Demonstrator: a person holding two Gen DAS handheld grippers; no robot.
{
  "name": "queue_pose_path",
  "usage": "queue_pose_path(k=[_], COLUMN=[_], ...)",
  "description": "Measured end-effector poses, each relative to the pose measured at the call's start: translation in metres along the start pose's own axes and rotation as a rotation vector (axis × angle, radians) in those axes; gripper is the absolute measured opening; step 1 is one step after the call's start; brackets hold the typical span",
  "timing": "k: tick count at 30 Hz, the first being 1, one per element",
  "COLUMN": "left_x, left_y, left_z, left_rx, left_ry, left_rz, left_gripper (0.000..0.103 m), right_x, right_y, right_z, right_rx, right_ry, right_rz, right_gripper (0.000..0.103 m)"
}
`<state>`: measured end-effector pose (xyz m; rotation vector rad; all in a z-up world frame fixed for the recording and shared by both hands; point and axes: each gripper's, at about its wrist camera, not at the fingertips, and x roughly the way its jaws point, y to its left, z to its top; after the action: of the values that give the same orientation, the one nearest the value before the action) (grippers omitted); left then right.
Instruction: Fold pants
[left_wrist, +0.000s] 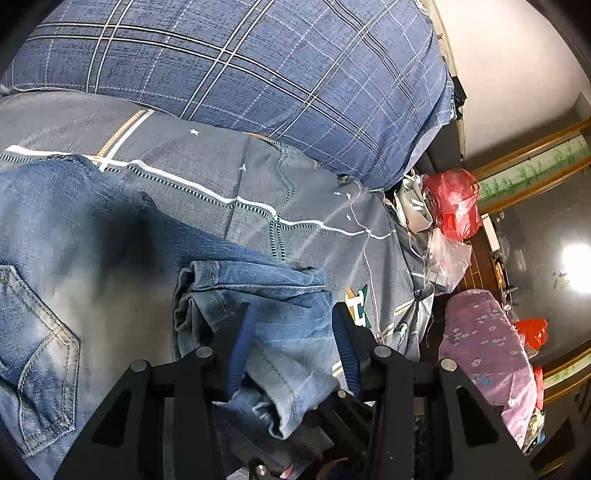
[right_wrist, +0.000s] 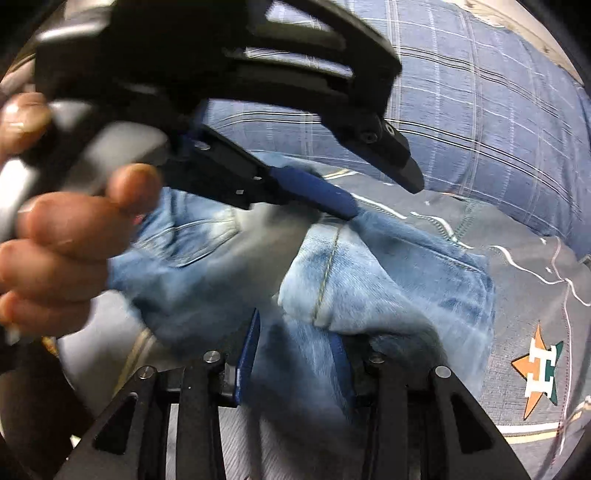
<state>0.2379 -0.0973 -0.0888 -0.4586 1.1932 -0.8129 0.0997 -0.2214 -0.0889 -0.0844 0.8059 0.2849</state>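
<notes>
Faded blue denim pants (left_wrist: 110, 258) are lying on a bed with a grey star-print sheet (left_wrist: 229, 177), and honestly the fold looks partway there. In the left wrist view, the seat with its back pocket sprawls flat from 9 to 7 o'clock, while a bunched leg end with a hem sits at 6 o'clock right between the left gripper (left_wrist: 293, 347) jaws. They're spread with denim between them; can't tell if they're actually pinching it. A plaid blue pillow (left_wrist: 258, 62) fills 12 o'clock.

In the right wrist view, everything's blurry, so stuff is moving. The right gripper (right_wrist: 295, 358) points forward at 6 o'clock, jaws spread around a denim fold, grip unclear. The left gripper (right_wrist: 380, 184) reaches in from 10 o'clock, gripped by a bare hand (right_wrist: 62, 251) at 9. I'd say smoothing and a final fold are still left.
</notes>
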Motion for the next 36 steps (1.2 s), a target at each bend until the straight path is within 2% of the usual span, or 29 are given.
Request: queue_pose_path(k=[1,3,7,9,11,13,14,15,18,20,22,23,26,28,29,31,33,35,36], left_x=[0.000,0.000,0.001,0.002,0.001,-0.001,-0.003,-0.005,-0.012,-0.022,-0.037,-0.043,-0.059,-0.061,-0.060,-0.054,-0.040,-0.024,-0.020], left_y=[-0.001,-0.001,-0.002,-0.002,-0.002,-0.001,0.001,0.004,0.016,0.025,0.036,0.039,0.043,0.037,0.031,0.022,0.017,0.018,0.020], left_z=[0.000,0.000,0.001,0.001,-0.001,-0.002,-0.003,-0.004,-0.007,-0.012,-0.022,-0.027,-0.047,-0.059,-0.066,-0.076,-0.082,-0.085,-0.086], left_rx=[0.005,0.013,0.027,0.027,0.028,0.032,0.032,0.028,0.002,-0.013,-0.026,-0.031,-0.030,-0.017,-0.003,0.016,0.016,0.014,0.011], left_ry=[0.001,0.003,0.005,0.003,0.001,0.001,0.000,-0.003,-0.016,-0.037,-0.068,-0.082,-0.137,-0.161,-0.172,-0.181,-0.166,-0.142,-0.137], left_rz=[0.001,-0.001,-0.003,-0.001,-0.003,0.000,0.001,0.003,0.008,0.011,0.008,0.007,0.012,0.010,0.003,-0.019,-0.019,0.039,0.054], left_gripper=[0.041,0.041,0.041,0.041,0.041,0.041,0.041,0.041,0.041,0.041,0.041,0.041,0.041,0.041,0.041,0.041,0.041,0.041,0.041], right_x=[0.001,-0.009,-0.028,-0.020,-0.007,-0.001,-0.002,-0.006,-0.023,-0.032,-0.046,-0.058,-0.079,-0.080,-0.075,-0.064,-0.035,-0.006,0.004], right_y=[-0.001,-0.002,-0.005,-0.013,-0.021,-0.022,-0.015,-0.005,0.028,0.031,0.026,0.017,-0.027,-0.057,-0.073,-0.083,-0.083,-0.073,-0.064], right_z=[0.000,-0.006,-0.019,-0.018,-0.014,-0.011,-0.011,-0.013,-0.019,-0.024,-0.024,-0.020,0.005,0.026,0.040,0.053,0.068,0.075,0.078], right_rx=[0.020,0.041,0.032,0.064,0.100,0.143,0.150,0.127,-0.028,-0.039,-0.067,-0.071,0.013,0.071,0.100,0.115,0.109,0.081,0.033], right_ry=[-0.006,-0.020,-0.077,-0.050,-0.008,0.033,0.059,0.069,0.106,0.164,0.171,0.148,0.058,0.005,-0.009,0.012,0.095,0.164,0.172], right_rz=[0.003,0.070,-0.025,-0.065,-0.051,0.084,0.198,0.266,0.382,0.501,0.531,0.540,0.493,0.378,0.293,0.237,0.242,0.237,0.192], right_gripper=[0.042,0.042,0.043,0.055,0.055,0.056,0.056,0.056,0.062,0.062,0.062,0.062,0.062,0.062,0.061,0.052,0.034,0.031,0.031])
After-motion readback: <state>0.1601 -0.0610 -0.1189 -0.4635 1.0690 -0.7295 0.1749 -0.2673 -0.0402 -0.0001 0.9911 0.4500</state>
